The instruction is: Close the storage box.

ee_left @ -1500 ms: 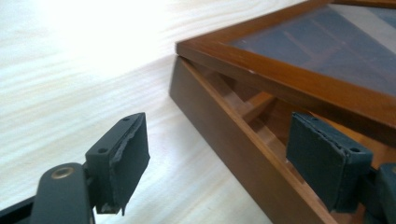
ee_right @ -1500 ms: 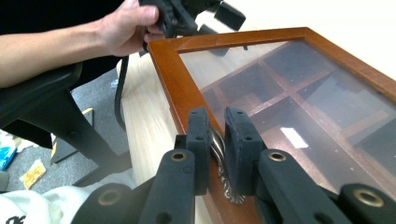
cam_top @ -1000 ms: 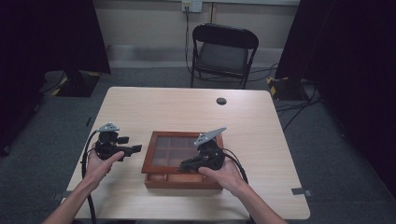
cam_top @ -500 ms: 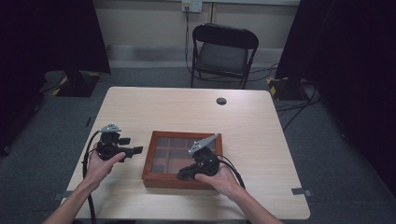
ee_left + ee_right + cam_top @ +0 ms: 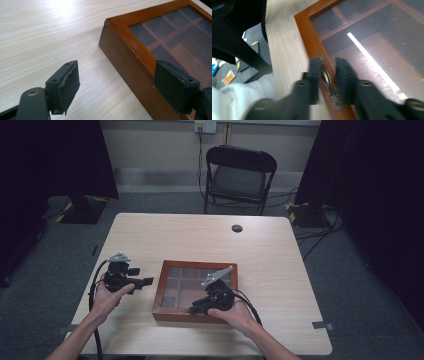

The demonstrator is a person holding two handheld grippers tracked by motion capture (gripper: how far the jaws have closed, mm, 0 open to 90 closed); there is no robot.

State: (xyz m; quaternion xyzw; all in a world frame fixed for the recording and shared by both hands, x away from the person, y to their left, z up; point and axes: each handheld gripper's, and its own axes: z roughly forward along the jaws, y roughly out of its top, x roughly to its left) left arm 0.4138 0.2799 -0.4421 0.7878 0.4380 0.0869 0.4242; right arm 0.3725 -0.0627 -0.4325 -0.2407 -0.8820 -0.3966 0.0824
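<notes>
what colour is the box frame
Reddish-brown wood box frame, seen best in the left gripper view.

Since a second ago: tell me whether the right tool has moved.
Yes. The right tool has moved toward the person along the wooden box, from mid-lid to its near edge.

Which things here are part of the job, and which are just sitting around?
Part of the job, as it looks:
- wooden box with a glass lid
- metal handle on its near edge, between the jaws of the right gripper
- left gripper, open beside the box

Just sitting around:
- chair
- small dark round thing on the table
</notes>
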